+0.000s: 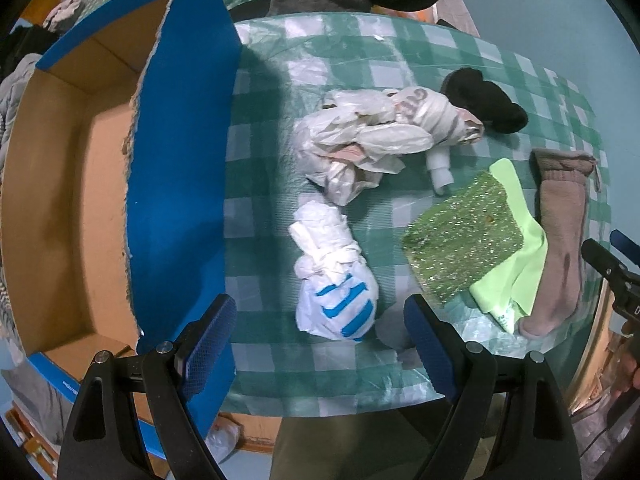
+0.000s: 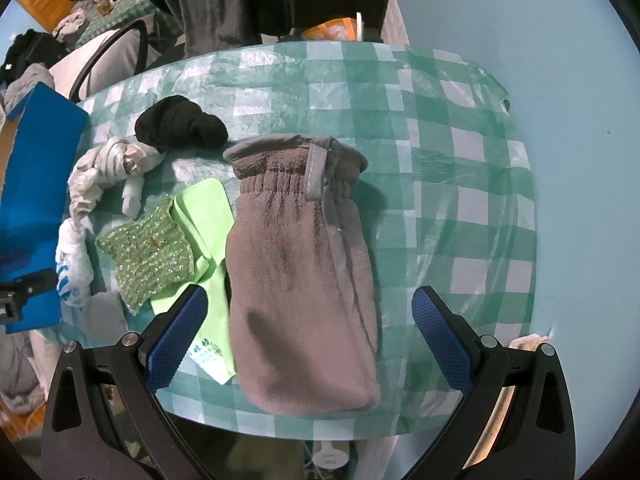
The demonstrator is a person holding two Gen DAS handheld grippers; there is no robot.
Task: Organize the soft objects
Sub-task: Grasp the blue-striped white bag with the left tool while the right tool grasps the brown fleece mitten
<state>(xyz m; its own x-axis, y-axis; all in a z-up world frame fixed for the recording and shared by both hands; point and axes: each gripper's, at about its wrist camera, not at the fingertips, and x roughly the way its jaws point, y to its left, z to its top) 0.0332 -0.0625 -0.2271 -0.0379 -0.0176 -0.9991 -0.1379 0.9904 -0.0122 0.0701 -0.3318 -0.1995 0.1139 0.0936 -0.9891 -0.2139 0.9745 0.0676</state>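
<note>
Two claws hang spread over a counter (image 2: 460, 128) draped in green-and-white checked plastic cloth, neither gripping anything. Nearest the left claw (image 1: 318, 322), between its parted blue-padded fingers, lies a knotted white plastic bag with blue stripes (image 1: 340, 300), light and crinkly, likely slippery, best pinched at the twisted knot above its bulge. The right claw (image 2: 310, 330), jaws equally wide, frames the closed toe end of a taupe fleece mitten-shaped pouch with an elastic gathered cuff (image 2: 304, 264), which lies flat with its toe at the near counter edge; it looks soft, limp and light, and a grip across its flat body or at the gathered cuff should hold, though the fabric will sag. Just left of it a pale lime-green cloth (image 2: 204, 216) lies partly under a glittery green scouring pad (image 2: 148, 252), the pad thin and a little springy. Farther back sprawls a crumpled bundle of white plastic bags (image 1: 360, 136), with a small white bottle (image 1: 438, 168) poking out beside it, and beyond that a balled black sock (image 2: 180, 128). At the left, an open cardboard box with blue outer walls (image 1: 180, 160) stands against the counter, a probable destination for the soft items; its visible interior shows bare cardboard.
</note>
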